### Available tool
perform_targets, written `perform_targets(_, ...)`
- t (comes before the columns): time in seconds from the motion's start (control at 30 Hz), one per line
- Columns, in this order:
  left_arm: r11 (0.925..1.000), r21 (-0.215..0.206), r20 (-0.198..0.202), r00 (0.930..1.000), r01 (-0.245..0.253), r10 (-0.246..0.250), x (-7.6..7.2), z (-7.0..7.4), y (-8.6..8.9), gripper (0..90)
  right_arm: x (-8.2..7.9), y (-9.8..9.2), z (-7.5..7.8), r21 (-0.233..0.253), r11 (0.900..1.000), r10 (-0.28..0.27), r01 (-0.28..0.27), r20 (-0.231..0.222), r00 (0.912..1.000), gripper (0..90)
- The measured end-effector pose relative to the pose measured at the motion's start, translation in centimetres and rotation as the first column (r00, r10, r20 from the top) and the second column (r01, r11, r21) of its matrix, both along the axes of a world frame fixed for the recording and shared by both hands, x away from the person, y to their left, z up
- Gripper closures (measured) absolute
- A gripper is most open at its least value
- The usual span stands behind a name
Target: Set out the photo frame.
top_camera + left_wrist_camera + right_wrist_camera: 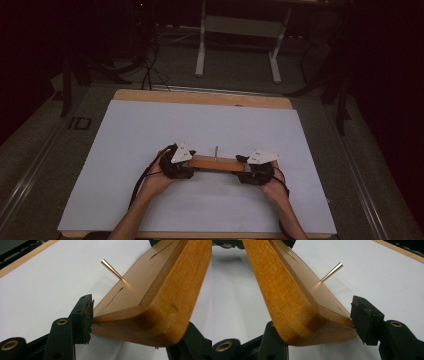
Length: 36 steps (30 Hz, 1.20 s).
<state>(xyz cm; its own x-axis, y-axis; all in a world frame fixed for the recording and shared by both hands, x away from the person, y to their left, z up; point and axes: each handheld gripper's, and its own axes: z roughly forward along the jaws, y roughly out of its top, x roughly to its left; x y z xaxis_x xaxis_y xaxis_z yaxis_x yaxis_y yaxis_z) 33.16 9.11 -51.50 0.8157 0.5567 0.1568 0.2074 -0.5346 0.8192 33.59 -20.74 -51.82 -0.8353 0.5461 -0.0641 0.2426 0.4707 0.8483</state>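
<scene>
Wooden board (216,163) held between both tongs over the white worktop (150,130). Left tongs (186,167) clamped on its left end, right tongs (248,170) clamped on its right end. Brass pin (216,152) sticks up from board's middle, midway between tongs.

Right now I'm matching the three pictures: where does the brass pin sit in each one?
High view: the brass pin stands at centre, on the wooden board.
Left gripper view: upper middle, leaning left.
Right gripper view: upper middle, leaning right.
Shared landmark: the board.
</scene>
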Motion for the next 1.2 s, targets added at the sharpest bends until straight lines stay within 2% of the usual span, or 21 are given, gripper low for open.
perform_targets(0.4, 0.9983, 0.057, 0.074, 0.9972, 0.009, -0.013, -0.6, 0.1, -0.5, 51.1, -0.2, 0.1, 0.3, -0.020, 1.000, 0.000, 0.001, 0.030, 0.9995, 46.8)
perform_targets(0.63, 0.9945, 0.102, 0.110, 0.9935, 0.020, -0.031, -0.9, 0.3, -0.8, 54.2, -0.4, 0.2, 0.5, -0.043, 0.999, 0.003, -0.001, 0.054, 0.9985, 47.6)
perform_targets(0.73, 0.9937, 0.109, 0.128, 0.9910, 0.025, -0.039, -1.1, 0.4, -0.7, 55.6, -0.5, 0.1, 0.7, -0.047, 0.999, 0.002, 0.001, 0.065, 0.9979, 48.7)
perform_targets(0.97, 0.9906, 0.133, 0.146, 0.9880, 0.029, -0.049, -1.2, 0.5, -0.8, 57.4, -0.7, 0.0, 1.0, -0.043, 0.999, 0.005, -0.002, 0.074, 0.9972, 50.4)
perform_targets(1.2, 0.9908, 0.130, 0.150, 0.9870, 0.037, -0.056, -1.4, 0.7, -0.8, 57.9, -0.8, -0.2, 1.3, -0.055, 0.998, 0.015, -0.011, 0.083, 0.9964, 51.9)
